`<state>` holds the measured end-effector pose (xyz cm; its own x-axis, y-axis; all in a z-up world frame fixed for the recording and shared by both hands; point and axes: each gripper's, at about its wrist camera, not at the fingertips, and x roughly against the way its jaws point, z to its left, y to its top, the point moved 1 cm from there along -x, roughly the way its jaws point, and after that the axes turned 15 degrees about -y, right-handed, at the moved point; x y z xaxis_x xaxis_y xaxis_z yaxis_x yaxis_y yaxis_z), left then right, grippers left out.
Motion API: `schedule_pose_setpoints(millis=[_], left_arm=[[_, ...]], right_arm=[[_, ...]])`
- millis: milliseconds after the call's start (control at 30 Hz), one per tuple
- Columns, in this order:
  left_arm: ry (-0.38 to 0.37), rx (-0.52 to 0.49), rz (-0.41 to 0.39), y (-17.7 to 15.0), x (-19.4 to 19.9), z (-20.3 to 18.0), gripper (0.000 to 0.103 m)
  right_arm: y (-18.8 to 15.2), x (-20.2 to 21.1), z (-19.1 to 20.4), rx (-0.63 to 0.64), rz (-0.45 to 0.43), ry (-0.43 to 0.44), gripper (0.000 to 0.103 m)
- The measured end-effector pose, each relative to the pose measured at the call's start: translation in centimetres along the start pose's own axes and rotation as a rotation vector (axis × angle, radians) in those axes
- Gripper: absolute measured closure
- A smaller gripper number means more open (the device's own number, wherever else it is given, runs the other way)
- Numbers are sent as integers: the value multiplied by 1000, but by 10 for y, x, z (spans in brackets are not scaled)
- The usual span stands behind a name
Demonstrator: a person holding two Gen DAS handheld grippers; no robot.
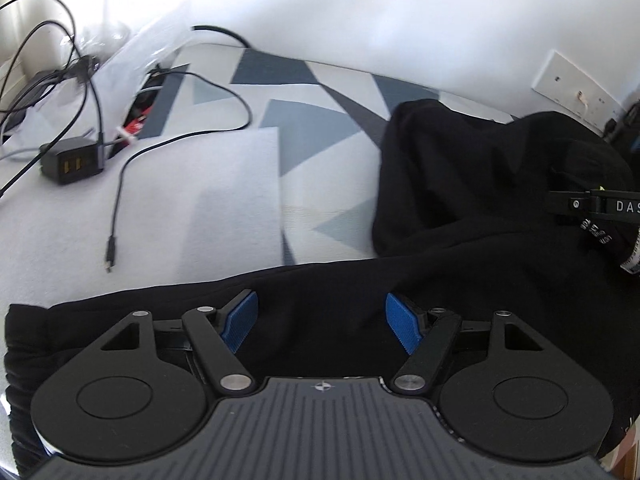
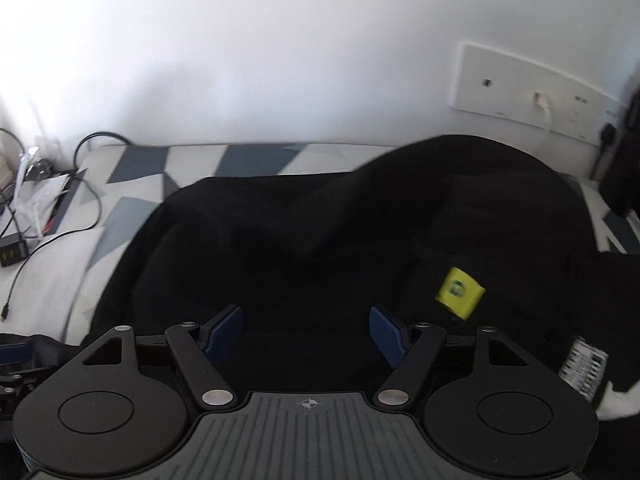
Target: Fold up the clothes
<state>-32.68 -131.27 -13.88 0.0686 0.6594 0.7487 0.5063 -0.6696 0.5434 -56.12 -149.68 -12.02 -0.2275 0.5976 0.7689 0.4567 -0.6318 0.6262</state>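
Note:
A black garment [image 1: 472, 208] lies rumpled on a bed cover with grey and blue triangles [image 1: 240, 168]. In the left wrist view my left gripper [image 1: 322, 322] is open, its blue pads apart just above the garment's near edge. The other gripper's black body [image 1: 592, 204] shows at the right edge. In the right wrist view the garment [image 2: 320, 232] fills the middle, with a yellow tag [image 2: 460, 292] and a white label [image 2: 582, 364]. My right gripper [image 2: 306, 334] is open over the black fabric, holding nothing.
A black charger block [image 1: 72, 162] and black cables [image 1: 116, 208] lie on the bed at the left, next to a clear plastic bag [image 1: 132, 52]. A white wall stands behind, with a socket plate [image 2: 528, 88] at the right.

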Motion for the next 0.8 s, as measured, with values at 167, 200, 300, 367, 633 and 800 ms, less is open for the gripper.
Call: schedule_pose_setpoints(millis=[167, 200, 300, 367, 633, 800], left_arm=[[-30, -42, 4, 7, -7, -13, 31], [-34, -51, 0, 9, -9, -15, 31], [-39, -79, -15, 25, -16, -19, 30], [-63, -99, -8, 40, -27, -20, 29], [-145, -73, 100, 93, -85, -21, 52], [-71, -167, 73, 96, -93, -34, 100]], right_arm=[[-26, -5, -30, -40, 45, -63, 33], [-32, -6, -36, -48, 57, -76, 33], [-49, -9, -59, -105, 96, -106, 33], [-61, -12, -73, -154, 123, -118, 33], [-104, -5, -94, -230, 127, -163, 28], [-111, -3, -89, -227, 109, -190, 24]])
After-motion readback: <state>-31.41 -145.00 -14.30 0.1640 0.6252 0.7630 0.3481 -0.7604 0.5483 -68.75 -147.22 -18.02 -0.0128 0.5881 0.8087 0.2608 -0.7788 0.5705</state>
